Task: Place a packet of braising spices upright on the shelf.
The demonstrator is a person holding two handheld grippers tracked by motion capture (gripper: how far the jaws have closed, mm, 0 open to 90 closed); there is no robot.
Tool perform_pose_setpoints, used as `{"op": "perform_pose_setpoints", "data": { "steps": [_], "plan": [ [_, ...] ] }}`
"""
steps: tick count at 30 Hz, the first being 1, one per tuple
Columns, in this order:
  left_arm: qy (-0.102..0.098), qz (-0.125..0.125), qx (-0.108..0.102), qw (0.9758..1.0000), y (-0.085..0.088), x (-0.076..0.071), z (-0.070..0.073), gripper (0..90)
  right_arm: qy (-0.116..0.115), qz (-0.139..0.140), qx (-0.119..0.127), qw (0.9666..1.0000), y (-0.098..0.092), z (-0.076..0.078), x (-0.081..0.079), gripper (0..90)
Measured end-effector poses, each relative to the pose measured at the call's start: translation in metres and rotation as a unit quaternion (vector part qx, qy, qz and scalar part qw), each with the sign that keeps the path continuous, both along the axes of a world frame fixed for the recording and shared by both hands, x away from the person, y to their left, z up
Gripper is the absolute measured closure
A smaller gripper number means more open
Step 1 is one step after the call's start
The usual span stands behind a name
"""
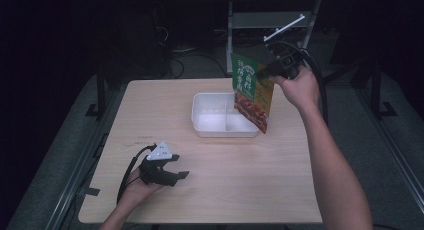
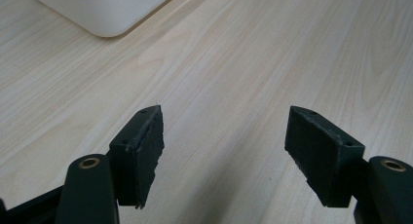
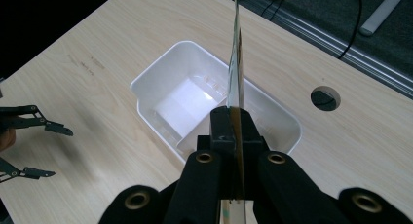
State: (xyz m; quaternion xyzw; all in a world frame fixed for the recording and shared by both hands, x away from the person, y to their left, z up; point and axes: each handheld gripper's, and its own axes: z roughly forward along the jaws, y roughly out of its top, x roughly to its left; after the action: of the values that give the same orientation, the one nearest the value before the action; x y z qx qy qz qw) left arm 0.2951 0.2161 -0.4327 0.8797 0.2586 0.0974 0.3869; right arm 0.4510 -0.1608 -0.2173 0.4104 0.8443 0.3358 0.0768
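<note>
A green and orange food pouch (image 1: pixel 252 90) hangs tilted over the right end of a white two-compartment bin (image 1: pixel 200 121). My right gripper (image 1: pixel 266 71) is shut on the pouch's upper right edge. In the right gripper view the pouch (image 3: pixel 236 63) is edge-on, pinched by the right gripper (image 3: pixel 233 131) above the bin (image 3: pixel 288 131). My left gripper (image 1: pixel 175 171) rests low over the near left of the table, open with nothing between its jaws. In the left gripper view the left gripper (image 2: pixel 224 151) stands wide over bare wood, with a corner of the bin (image 2: pixel 104 12) at top left.
The light wooden table (image 1: pixel 225 190) has a round cable hole (image 3: pixel 325 97) beyond the bin. My left gripper (image 3: pixel 29 146) shows at the left edge of the right gripper view. Dark floor, cables and a metal frame (image 1: pixel 280 25) lie behind the table.
</note>
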Motion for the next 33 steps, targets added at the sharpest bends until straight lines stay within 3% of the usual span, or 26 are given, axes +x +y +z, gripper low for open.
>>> {"op": "perform_pose_setpoints", "data": {
  "steps": [13, 22, 33],
  "plan": [
    [0.000, -0.001, 0.001, 1.0000, 0.000, 0.000, 0.000, 30.0, -0.009, 0.000, -0.006, 0.9999, 0.015, 0.004, 0.009, 90.0],
    [0.001, -0.001, -0.002, 1.0000, 0.001, 0.000, 0.001, 30.0, -0.010, -0.003, -0.010, 0.9999, 0.027, -0.008, 0.025, 90.0],
    [0.000, -0.001, -0.003, 1.0000, 0.001, 0.000, 0.001, 30.0, -0.018, -0.006, -0.019, 0.9996, 0.033, -0.020, 0.031, 90.0]
  ]
}}
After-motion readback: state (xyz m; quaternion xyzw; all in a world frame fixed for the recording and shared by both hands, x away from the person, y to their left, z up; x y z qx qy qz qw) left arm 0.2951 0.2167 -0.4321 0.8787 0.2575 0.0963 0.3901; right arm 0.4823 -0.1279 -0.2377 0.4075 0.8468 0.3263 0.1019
